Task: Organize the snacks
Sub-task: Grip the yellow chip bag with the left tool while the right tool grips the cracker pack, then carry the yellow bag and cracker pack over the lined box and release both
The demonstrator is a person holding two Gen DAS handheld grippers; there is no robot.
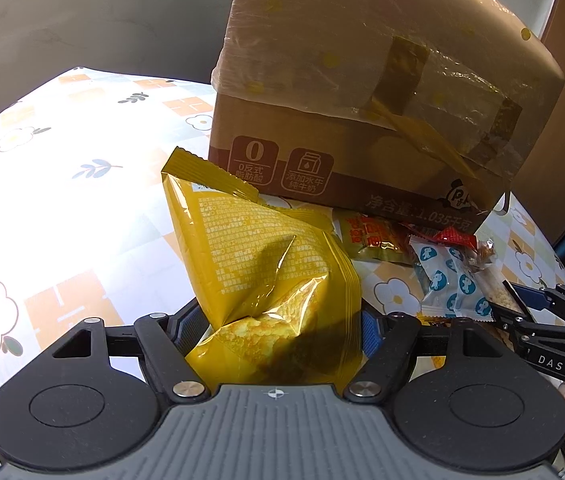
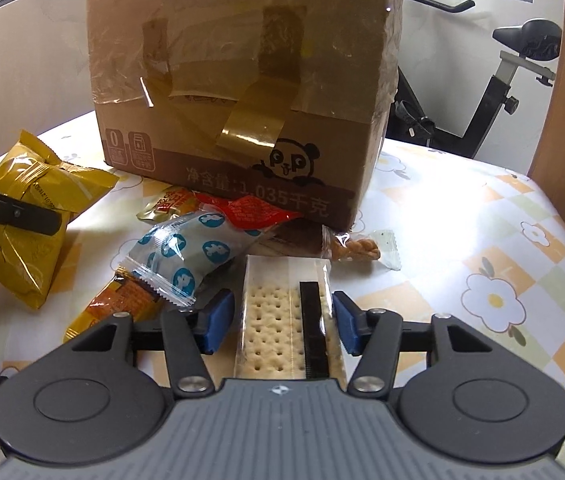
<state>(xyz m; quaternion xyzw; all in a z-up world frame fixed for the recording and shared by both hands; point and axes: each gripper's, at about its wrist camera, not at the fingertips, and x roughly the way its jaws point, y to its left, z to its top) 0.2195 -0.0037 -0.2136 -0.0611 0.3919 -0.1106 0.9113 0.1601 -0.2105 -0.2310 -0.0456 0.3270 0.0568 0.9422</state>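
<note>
A yellow snack bag (image 1: 258,264) stands up between the pads of my left gripper (image 1: 278,320), which is shut on its lower part. The right wrist view shows that bag (image 2: 30,200) at the left with a left finger (image 2: 14,210) across it. A clear pack of square crackers (image 2: 278,320) lies on the floral tablecloth (image 2: 482,240) between the blue pads of my right gripper (image 2: 282,316). The pads stand close at its sides without visibly squeezing it. My right gripper (image 1: 510,304) also shows at the right edge of the left wrist view.
A tall taped cardboard box (image 2: 242,80) stands mid-table. At its foot lie a blue-and-white packet (image 2: 186,256), a red packet (image 2: 254,212), an orange packet (image 2: 122,300), a small yellow-red packet (image 2: 166,204) and a clear-wrapped twisted snack (image 2: 354,248). An exercise bike (image 2: 502,80) stands beyond the table.
</note>
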